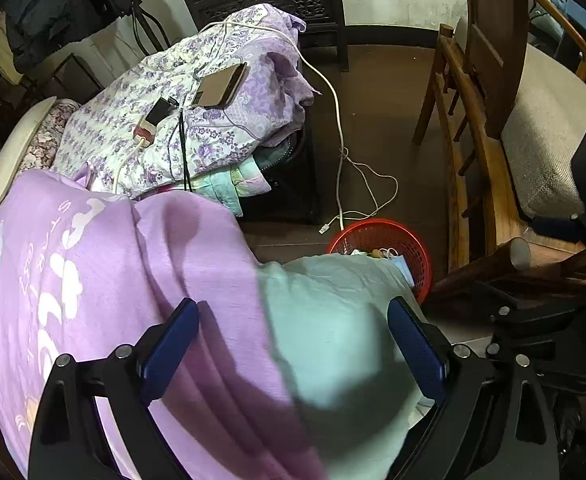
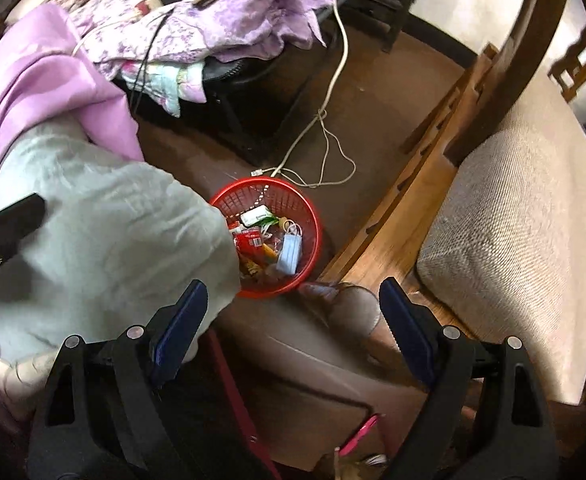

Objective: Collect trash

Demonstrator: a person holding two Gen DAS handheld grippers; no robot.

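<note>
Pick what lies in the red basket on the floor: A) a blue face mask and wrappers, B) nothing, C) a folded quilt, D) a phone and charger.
A: the right wrist view shows a blue face mask among wrappers inside the red basket.

– What do the right tongs (image 2: 293, 332) hold?
– Nothing. They stand wide open above the brown floor (image 2: 373, 92).
– Where is the trash?
– In the red basket (image 2: 313, 236) just ahead. A blue face mask (image 2: 289, 255) and wrappers (image 2: 253, 240) lie inside, beside a grey-green cloth (image 2: 105, 232).
</note>
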